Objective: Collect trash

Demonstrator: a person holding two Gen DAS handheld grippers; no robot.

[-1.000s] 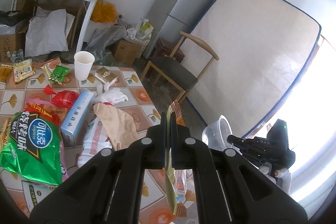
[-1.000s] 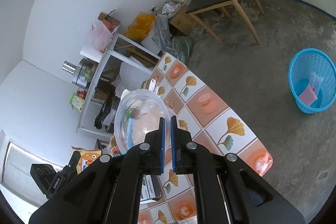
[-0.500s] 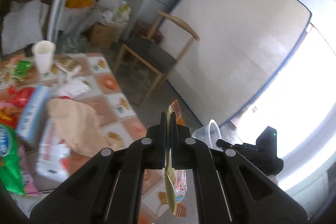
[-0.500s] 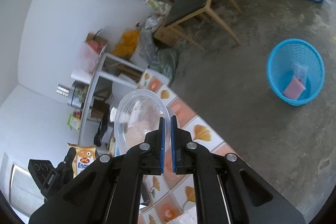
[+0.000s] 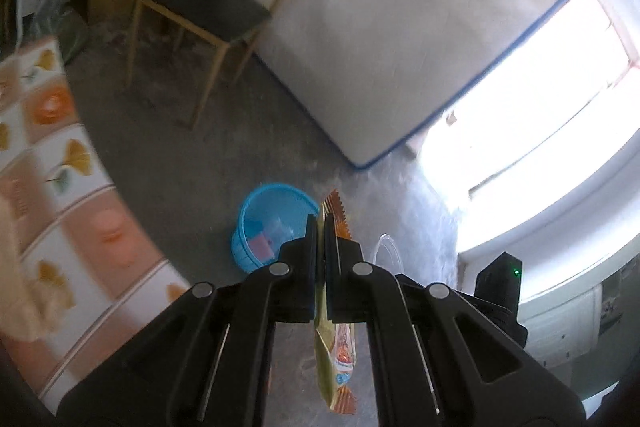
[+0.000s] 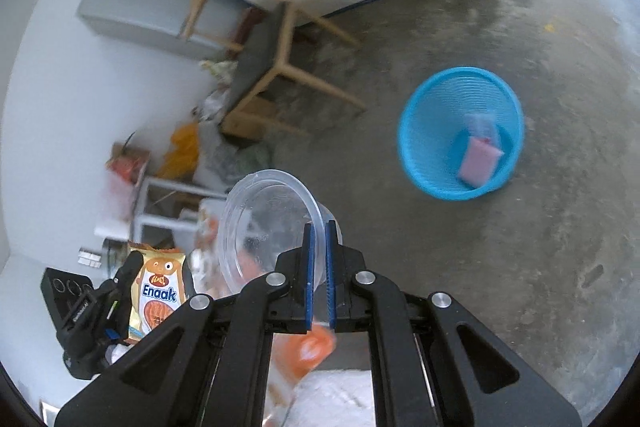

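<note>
Clear plastic container (image 6: 269,227) sat pinched by its rim in our right gripper (image 6: 319,277), blue pads tight on the wall, mouth tilted toward the camera. In the left wrist view only its edge (image 5: 386,251) showed, just right of the left fingers. Our left gripper (image 5: 320,269) was clamped on a yellow-orange snack wrapper (image 5: 335,355), held edge-on, zigzag ends sticking out above and below the tips. From the right wrist view we read the same wrapper (image 6: 157,297) face-on, "Enaak" printed on it, with the left gripper (image 6: 120,291) gripping its side.

Blue mesh basket (image 6: 416,155) stood on the grey concrete floor (image 6: 540,267), well apart from both held items. A pink packet (image 6: 478,161) and a clear bag lay inside it. In the left wrist view the basket (image 5: 246,223) was just beyond the fingertips, partly hidden by them, close to the table edge.

Tiled table (image 5: 68,195) with ginkgo-leaf and orange prints ran along the left of that view; a tan crumpled paper (image 5: 16,267) rested on it, blurred. Wooden chair (image 6: 264,51) with a dark seat stood past the basket, a white mattress (image 5: 400,27) with blue piping leaned on the wall behind it, and a grey fridge (image 6: 136,15) was beside that. Cluttered boxes and bags sat near the chair, too blurred for us to itemise.
</note>
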